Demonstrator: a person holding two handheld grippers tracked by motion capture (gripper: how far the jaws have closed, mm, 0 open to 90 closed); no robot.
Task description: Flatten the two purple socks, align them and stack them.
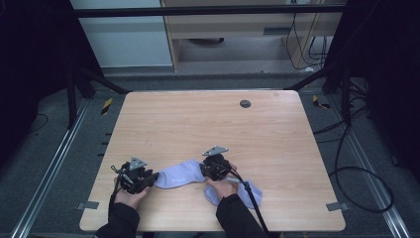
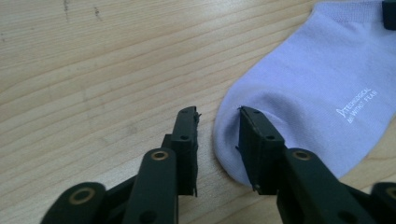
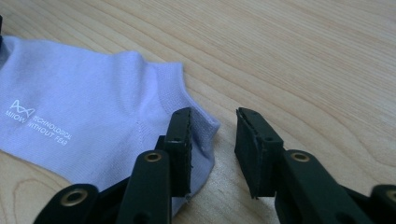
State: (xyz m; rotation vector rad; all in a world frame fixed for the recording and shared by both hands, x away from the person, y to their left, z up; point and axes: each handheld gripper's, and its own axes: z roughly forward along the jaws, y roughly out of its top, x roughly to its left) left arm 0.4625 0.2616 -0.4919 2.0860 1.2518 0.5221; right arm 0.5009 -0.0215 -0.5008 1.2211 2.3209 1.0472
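Both grippers' fingers [image 2: 254, 140] part-open astride sock [image 1: 181, 173] ends.

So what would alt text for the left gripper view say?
Two black jaws of a hand-held gripper straddle the rounded end of a pale lilac sock lying flat on a wooden table; a gap remains between them, and small white lettering marks the sock.

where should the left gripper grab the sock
By the rounded toe edge, from the left, low along the table. The sock lies flat, and the left gripper already straddles that edge with its jaws apart, so closing there should pinch both layers.
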